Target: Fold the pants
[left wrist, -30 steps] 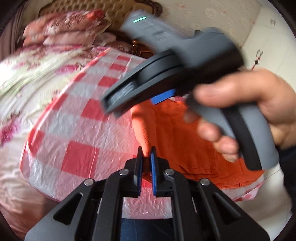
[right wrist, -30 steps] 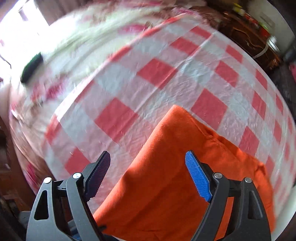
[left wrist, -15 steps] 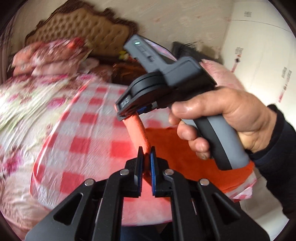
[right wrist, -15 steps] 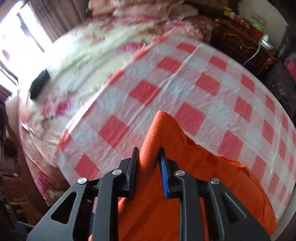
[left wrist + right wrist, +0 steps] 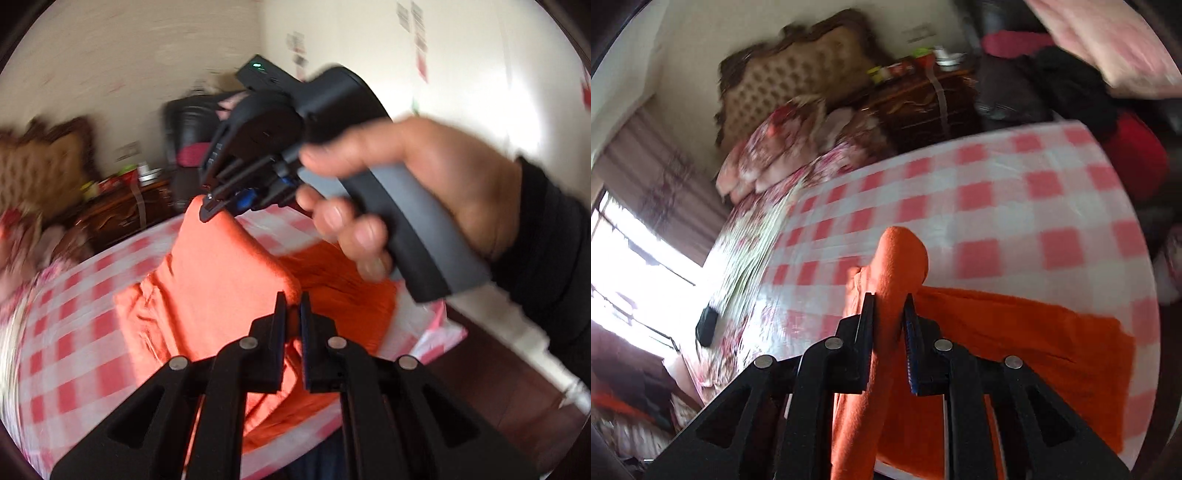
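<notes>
Plainly, the orange pants (image 5: pixel 221 273) were lifted at one edge above the red-checked cloth (image 5: pixel 1015 206) on the bed, the rest lying spread on it. The left claw (image 5: pixel 291 314) was pinched tight on a fold of the fabric and angled downward. The right claw (image 5: pixel 889 314), gripped by a person's hand (image 5: pixel 424 184) with fingers wrapped round the handle, was clamped on another raised fold, its nose tilted down.

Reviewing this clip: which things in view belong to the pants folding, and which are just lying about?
In the job: orange pants; left gripper and right gripper, both shut on the pants; checked cloth.

Lying about: floral pillows; headboard; dark nightstand.
</notes>
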The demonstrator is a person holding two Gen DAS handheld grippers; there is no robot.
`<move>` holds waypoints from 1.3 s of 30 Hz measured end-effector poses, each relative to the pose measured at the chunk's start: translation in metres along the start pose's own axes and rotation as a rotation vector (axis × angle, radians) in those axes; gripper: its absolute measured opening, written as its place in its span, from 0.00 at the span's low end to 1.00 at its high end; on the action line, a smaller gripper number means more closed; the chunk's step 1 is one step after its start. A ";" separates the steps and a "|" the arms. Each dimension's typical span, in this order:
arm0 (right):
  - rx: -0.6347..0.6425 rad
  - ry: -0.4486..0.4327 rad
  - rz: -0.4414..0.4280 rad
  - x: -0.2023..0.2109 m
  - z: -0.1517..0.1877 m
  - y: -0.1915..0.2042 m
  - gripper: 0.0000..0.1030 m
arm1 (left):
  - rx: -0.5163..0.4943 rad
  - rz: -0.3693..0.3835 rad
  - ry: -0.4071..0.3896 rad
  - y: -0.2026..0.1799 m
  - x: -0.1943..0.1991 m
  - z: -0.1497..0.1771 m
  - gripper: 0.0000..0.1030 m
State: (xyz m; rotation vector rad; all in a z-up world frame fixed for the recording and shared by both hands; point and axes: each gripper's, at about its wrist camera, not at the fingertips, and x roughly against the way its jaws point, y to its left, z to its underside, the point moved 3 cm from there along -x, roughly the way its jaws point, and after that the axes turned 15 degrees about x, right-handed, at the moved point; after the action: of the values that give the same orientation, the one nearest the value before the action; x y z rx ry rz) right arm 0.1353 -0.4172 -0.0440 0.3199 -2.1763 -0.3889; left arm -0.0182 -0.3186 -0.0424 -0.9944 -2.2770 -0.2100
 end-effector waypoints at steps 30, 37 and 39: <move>0.041 0.086 -0.026 -0.013 0.042 -0.065 0.06 | -0.326 -0.215 -0.083 -0.061 -0.049 0.059 0.05; 0.044 0.013 0.006 0.026 0.026 -0.069 0.06 | -0.379 -0.182 -0.137 -0.087 -0.049 0.032 0.05; 0.028 0.015 0.019 0.030 0.030 -0.079 0.06 | -0.391 -0.166 -0.130 -0.097 -0.054 0.032 0.05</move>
State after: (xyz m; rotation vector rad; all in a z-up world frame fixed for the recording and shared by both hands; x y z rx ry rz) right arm 0.1008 -0.4960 -0.0702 0.3157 -2.1698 -0.3447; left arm -0.0748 -0.4067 -0.0906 -1.0322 -2.4949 -0.7023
